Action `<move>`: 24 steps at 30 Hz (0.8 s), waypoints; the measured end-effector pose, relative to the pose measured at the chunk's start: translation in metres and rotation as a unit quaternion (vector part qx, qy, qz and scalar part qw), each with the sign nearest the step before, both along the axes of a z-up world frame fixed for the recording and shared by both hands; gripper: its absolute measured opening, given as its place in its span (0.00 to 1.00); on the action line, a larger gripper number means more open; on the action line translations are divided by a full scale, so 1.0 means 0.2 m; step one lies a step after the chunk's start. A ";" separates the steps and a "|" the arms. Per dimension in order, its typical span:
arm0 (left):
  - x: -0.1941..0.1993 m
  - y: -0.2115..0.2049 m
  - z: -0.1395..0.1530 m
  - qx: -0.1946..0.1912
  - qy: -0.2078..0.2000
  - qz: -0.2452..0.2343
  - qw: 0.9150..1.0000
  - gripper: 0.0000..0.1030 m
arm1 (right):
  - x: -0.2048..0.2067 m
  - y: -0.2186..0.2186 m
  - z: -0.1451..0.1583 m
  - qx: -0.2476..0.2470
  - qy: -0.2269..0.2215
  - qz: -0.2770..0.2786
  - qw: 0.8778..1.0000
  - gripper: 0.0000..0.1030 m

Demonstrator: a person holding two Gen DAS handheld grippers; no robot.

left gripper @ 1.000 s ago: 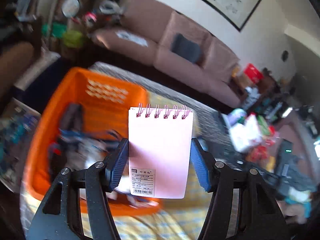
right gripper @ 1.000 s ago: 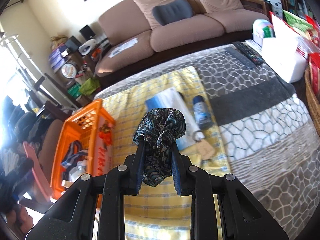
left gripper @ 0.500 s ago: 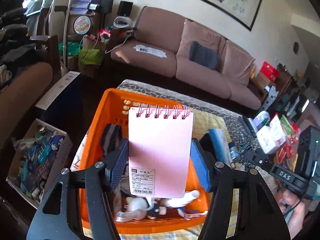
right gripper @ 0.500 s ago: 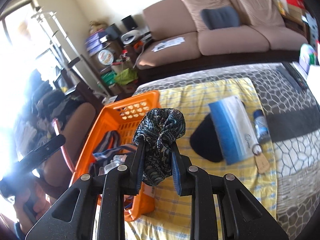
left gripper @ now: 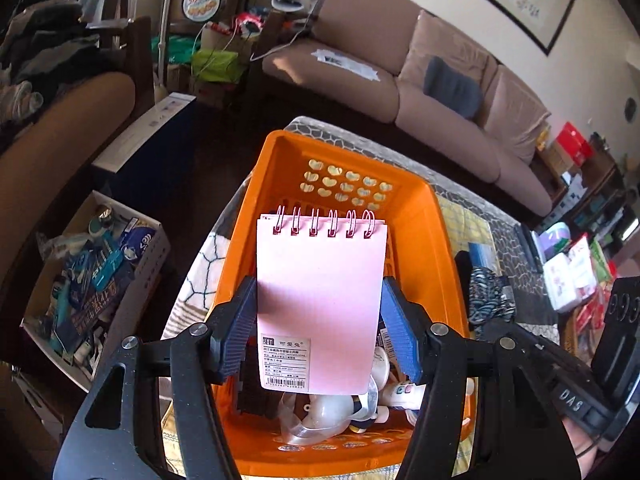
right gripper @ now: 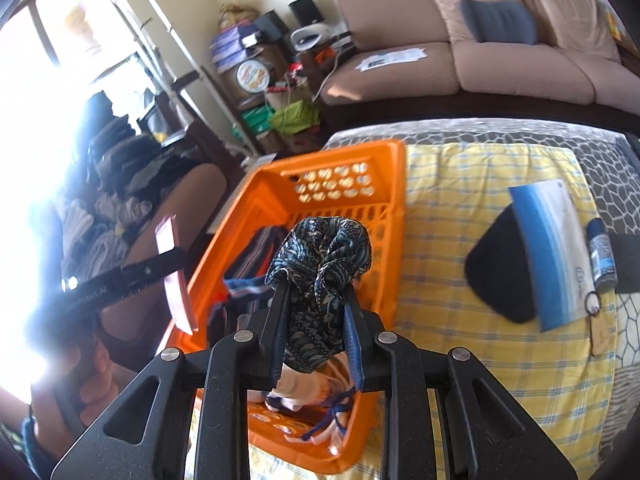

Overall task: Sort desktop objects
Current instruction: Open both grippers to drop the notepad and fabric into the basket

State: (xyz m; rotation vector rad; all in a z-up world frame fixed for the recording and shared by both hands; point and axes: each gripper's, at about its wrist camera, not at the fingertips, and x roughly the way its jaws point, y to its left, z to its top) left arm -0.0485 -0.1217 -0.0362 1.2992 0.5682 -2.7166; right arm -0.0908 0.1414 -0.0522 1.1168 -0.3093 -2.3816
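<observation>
Left tongs (left gripper: 320, 332) clamp pink notepad (left gripper: 320, 300); right tongs (right gripper: 316, 340) pinch patterned cloth (right gripper: 324, 264) over orange basket (left gripper: 436, 248).

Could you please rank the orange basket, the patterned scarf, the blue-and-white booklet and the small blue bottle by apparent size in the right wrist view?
1. orange basket
2. patterned scarf, near the camera, so inflated
3. blue-and-white booklet
4. small blue bottle

Daylight, bright overall. Right wrist view: window (right gripper: 60, 32) on the left blown out, heavy glare washing that whole side. Left wrist view evenly lit, sharp, dark floor shadowed. Both show strong fisheye bending and black vignetted corners.
</observation>
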 end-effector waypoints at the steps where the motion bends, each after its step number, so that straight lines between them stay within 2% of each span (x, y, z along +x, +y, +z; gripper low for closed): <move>1: -0.01 0.01 -0.01 0.001 -0.005 -0.005 1.000 0.56 | 0.00 -0.02 -0.01 0.004 0.000 0.004 1.000 0.24; 4: -0.02 0.04 -0.01 0.001 -0.020 -0.021 1.000 0.56 | 0.01 -0.05 -0.03 0.010 -0.002 0.016 1.000 0.29; 9: 0.00 0.07 0.01 0.013 -0.014 -0.023 1.000 0.57 | 0.03 -0.09 -0.05 0.027 -0.006 0.028 0.999 0.30; 14: 0.00 0.09 -0.01 0.018 -0.026 -0.027 0.999 0.56 | 0.03 -0.07 -0.03 0.009 -0.004 0.023 1.000 0.35; 18: -0.01 0.10 -0.01 0.012 -0.026 -0.030 0.999 0.56 | 0.03 -0.05 -0.01 0.005 0.000 0.016 1.000 0.44; 21: 0.00 0.10 0.01 0.019 -0.019 -0.035 0.999 0.60 | 0.02 -0.03 -0.01 -0.001 -0.003 0.013 1.000 0.50; 23: 0.01 0.10 0.02 0.025 -0.009 -0.033 0.999 0.71 | 0.02 -0.02 0.00 -0.014 -0.003 0.012 1.000 0.54; 24: 0.01 0.10 0.03 0.025 -0.005 -0.033 0.999 0.72 | 0.02 -0.01 0.00 -0.021 -0.002 0.011 1.000 0.55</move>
